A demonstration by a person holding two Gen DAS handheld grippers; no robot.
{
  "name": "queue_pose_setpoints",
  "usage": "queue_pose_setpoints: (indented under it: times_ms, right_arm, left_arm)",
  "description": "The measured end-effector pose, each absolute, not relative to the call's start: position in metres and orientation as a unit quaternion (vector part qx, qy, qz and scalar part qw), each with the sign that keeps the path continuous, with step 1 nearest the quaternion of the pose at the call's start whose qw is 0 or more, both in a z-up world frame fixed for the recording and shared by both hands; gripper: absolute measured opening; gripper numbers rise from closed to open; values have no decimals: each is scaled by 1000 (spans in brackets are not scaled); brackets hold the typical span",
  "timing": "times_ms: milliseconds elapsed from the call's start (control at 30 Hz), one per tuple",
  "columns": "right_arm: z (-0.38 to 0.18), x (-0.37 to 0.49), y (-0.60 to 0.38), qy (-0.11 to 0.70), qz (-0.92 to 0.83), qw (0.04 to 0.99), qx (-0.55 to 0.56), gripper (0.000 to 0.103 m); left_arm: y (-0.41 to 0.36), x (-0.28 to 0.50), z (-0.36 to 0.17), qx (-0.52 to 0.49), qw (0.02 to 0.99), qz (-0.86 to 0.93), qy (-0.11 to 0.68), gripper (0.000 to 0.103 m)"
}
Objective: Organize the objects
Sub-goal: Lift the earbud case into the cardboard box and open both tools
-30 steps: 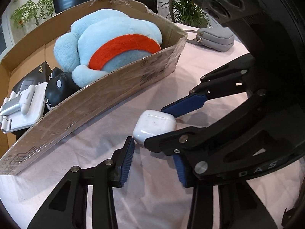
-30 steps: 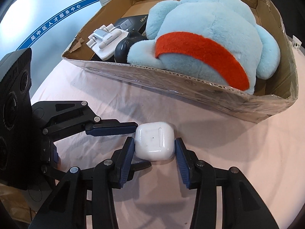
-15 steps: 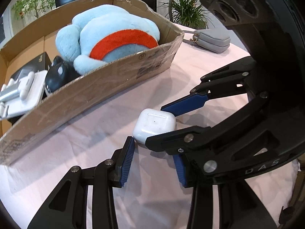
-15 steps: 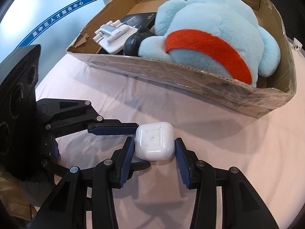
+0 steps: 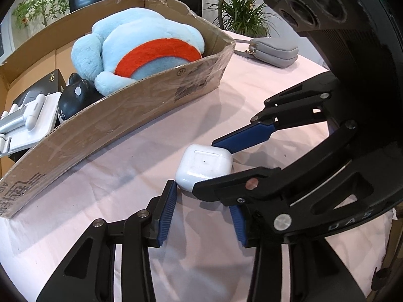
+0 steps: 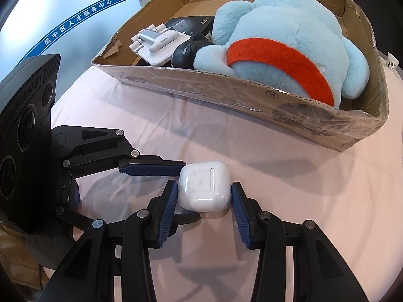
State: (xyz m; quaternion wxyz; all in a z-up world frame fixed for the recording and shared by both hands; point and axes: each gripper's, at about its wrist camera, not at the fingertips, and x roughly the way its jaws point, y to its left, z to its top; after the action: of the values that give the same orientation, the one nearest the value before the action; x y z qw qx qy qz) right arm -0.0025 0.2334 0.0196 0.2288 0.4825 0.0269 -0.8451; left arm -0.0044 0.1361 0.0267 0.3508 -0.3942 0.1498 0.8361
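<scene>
A white earbud case (image 6: 204, 185) is gripped between the blue pads of my right gripper (image 6: 204, 196), above the pink cloth; it also shows in the left wrist view (image 5: 204, 166). My left gripper (image 5: 201, 210) is open and empty, one finger (image 6: 151, 169) touching the case's left side. Behind stands a cardboard box (image 6: 252, 100) holding a light blue plush with a red band (image 6: 284, 58), a black toy (image 6: 186, 55), a white holder (image 6: 158, 45) and a black carton (image 6: 191, 24).
A grey pouch (image 5: 273, 51) lies on the pink tablecloth (image 5: 214, 264) beyond the box's right end. Potted plants (image 5: 239, 5) and a dark screen stand behind the table. The box wall (image 5: 113, 130) rises close in front of both grippers.
The box and its contents have drawn away from both cameras and sit lower in view, as both grippers with the case lifted and pulled back slightly. The grip on the case is unchanged.
</scene>
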Motion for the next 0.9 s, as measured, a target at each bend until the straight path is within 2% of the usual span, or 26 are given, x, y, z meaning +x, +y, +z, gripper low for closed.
queue_pose_setpoints:
  times_ms: [333,467,567,600,633,667,767,800,833,900]
  right_arm:
    - [57,-6,216,53,-856,249,451,41]
    - [93,-29,197,88,-872,246,413,41]
    - [128,-57,191,73,-895,243,366,41]
    - [138,-68,191,65,-905,239,346,43]
    - [144,-75,191,61,-913,223,337,52]
    - [149,-81,193,55,-921,196,332,56]
    - [150,-74,211,1,-931,186,315,62]
    - [146,-66,218,-14,-932,183,314,70]
    - [141,-58,222,-18,-933,172,316,84]
    - [124,-43,227,-27,-932,132,336,100]
  left_arm:
    - [119,-6,56,-357,333,860,147,39]
    - [103,-26,87,-324,306,881,158,39]
    - [86,-59,120,-295,277,904,139,39]
    - [81,-68,126,-288,264,911,128,40]
    - [75,-79,131,-287,242,920,115,47]
    - [64,-87,135,-293,215,926,101,51]
    - [38,-74,131,-281,211,934,67,76]
    - [37,-65,125,-278,204,936,66,86]
    - [35,-57,119,-276,193,939,69,86]
    - [38,-43,102,-293,170,938,76,87]
